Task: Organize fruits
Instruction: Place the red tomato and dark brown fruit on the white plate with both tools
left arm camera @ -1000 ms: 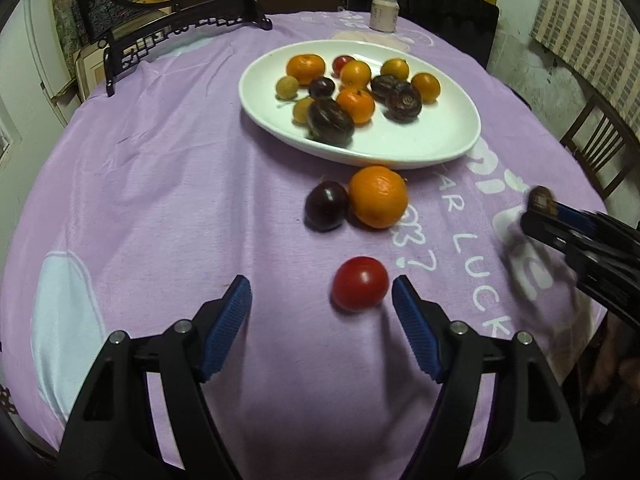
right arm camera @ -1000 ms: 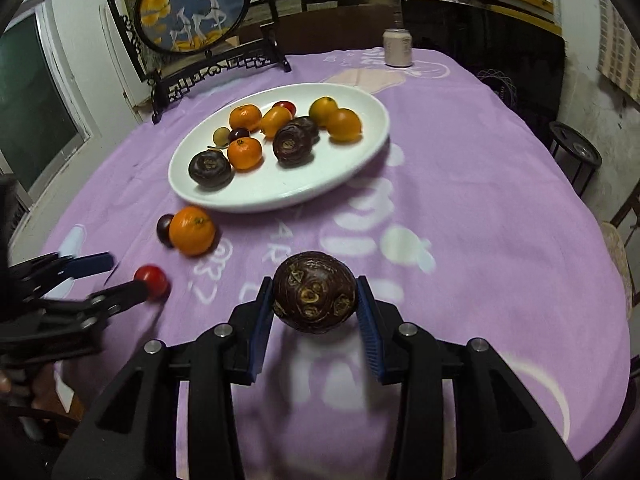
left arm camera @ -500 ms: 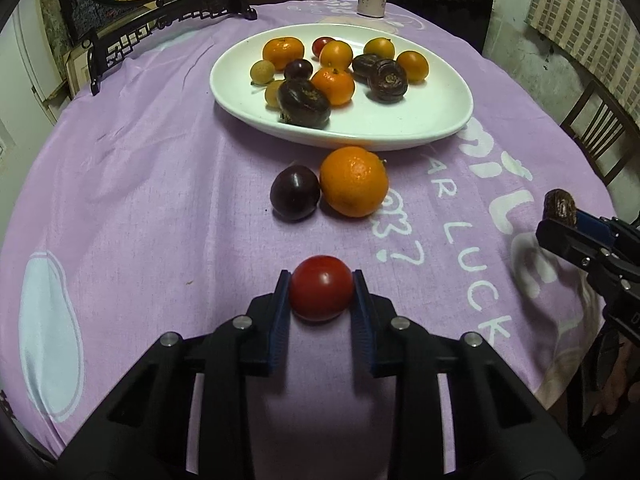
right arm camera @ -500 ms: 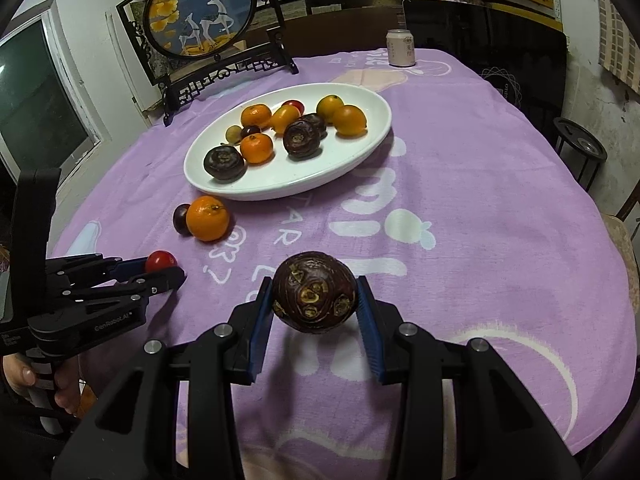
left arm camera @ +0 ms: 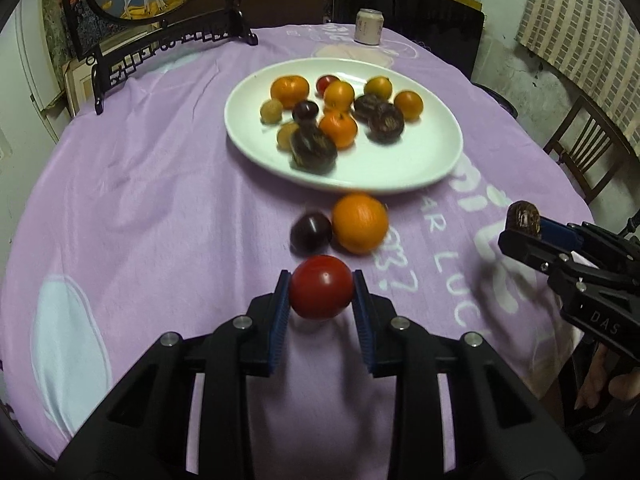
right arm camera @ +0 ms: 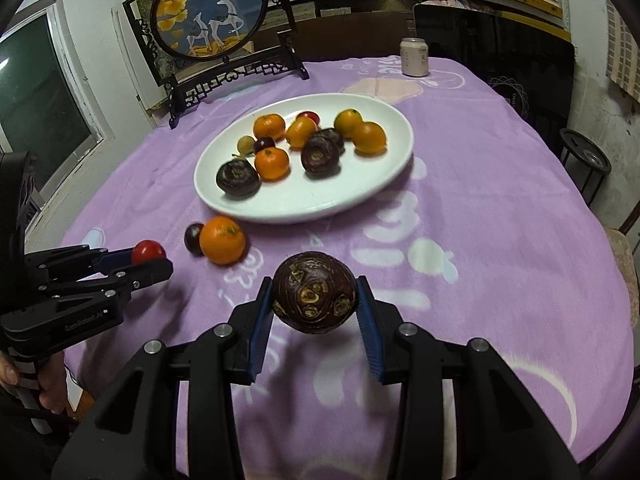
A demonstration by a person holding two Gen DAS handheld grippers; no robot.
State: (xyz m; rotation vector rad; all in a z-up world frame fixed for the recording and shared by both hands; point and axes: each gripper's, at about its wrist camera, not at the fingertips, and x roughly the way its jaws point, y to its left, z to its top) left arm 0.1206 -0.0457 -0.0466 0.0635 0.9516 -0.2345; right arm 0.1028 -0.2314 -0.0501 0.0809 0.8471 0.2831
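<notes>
My left gripper (left arm camera: 321,292) is shut on a red tomato (left arm camera: 321,286) and holds it above the purple cloth; it also shows in the right wrist view (right arm camera: 149,257). My right gripper (right arm camera: 314,300) is shut on a dark brown water chestnut (right arm camera: 314,297), held above the cloth; it also shows at the right of the left wrist view (left arm camera: 520,228). A white oval plate (left arm camera: 420,168) holds several oranges, dark chestnuts and small fruits. An orange (left arm camera: 360,223) and a dark plum (left arm camera: 311,231) lie on the cloth just in front of the plate.
A round table with a purple cloth (left arm camera: 160,200). A black-framed deer screen (right arm camera: 212,24) stands at the back left. A drink can (right arm camera: 415,57) stands at the far edge. A wooden chair (left arm camera: 588,152) is at the right.
My left gripper closed on the red tomato and lifted it off the cloth. My right gripper kept hold of the water chestnut and rose a little.
</notes>
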